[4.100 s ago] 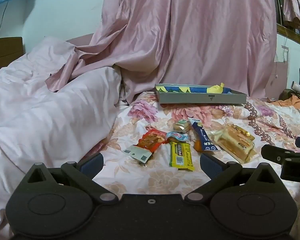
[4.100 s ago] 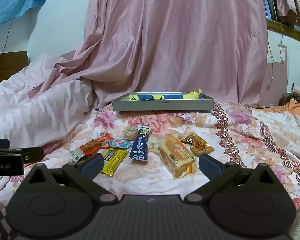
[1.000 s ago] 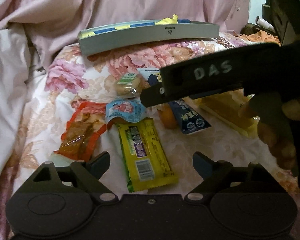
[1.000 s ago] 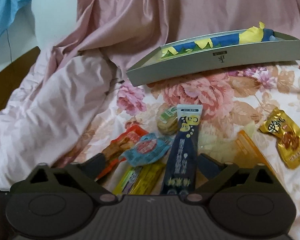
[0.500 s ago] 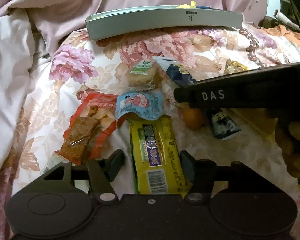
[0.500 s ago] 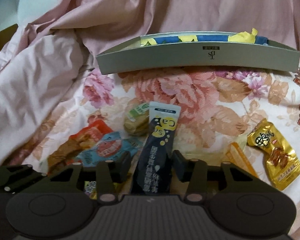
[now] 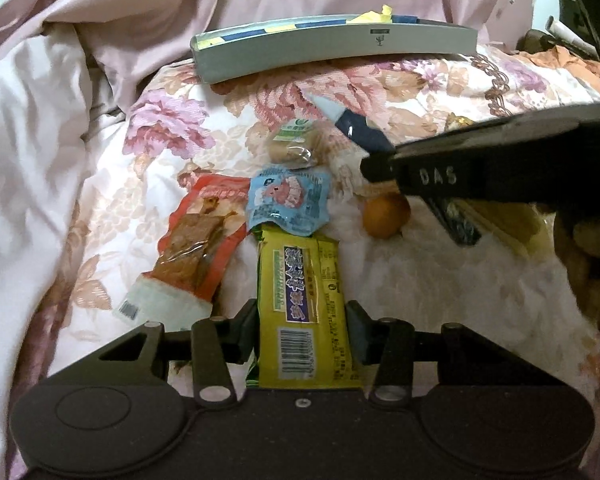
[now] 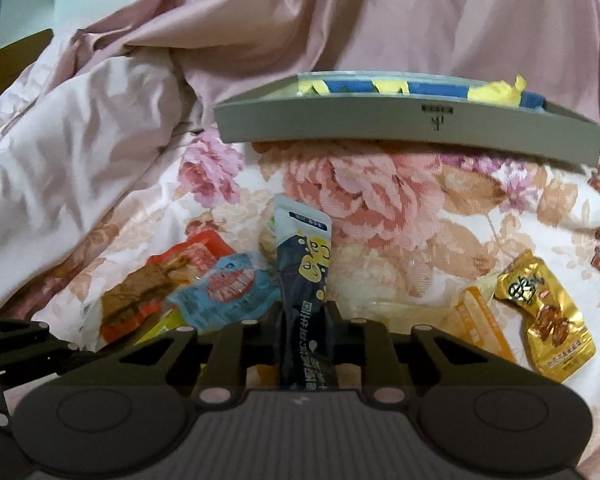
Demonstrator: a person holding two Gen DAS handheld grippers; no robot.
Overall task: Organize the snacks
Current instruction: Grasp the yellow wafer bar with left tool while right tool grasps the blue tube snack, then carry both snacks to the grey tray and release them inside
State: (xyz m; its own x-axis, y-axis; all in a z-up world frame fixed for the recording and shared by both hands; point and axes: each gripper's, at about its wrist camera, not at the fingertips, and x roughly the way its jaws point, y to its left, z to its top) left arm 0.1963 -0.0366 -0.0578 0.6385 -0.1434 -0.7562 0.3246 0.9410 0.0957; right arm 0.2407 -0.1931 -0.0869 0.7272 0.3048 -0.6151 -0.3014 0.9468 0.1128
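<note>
Floral bedspread (image 8: 380, 184) covers the bed. Pink curtain (image 8: 380, 12) hangs behind, rumpled pale quilt (image 8: 60, 152) at left. Light dim, indoor.

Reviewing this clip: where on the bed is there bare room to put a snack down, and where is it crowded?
Bare bedspread lies between the grey tray and the snack pile, and between the dark blue sachet and the gold packet. Crowded: the red packet, light blue packet and yellow bar overlap by the left tool.

bedroom: floral bedspread (image 7: 440, 92), rumpled quilt (image 7: 32, 128)
</note>
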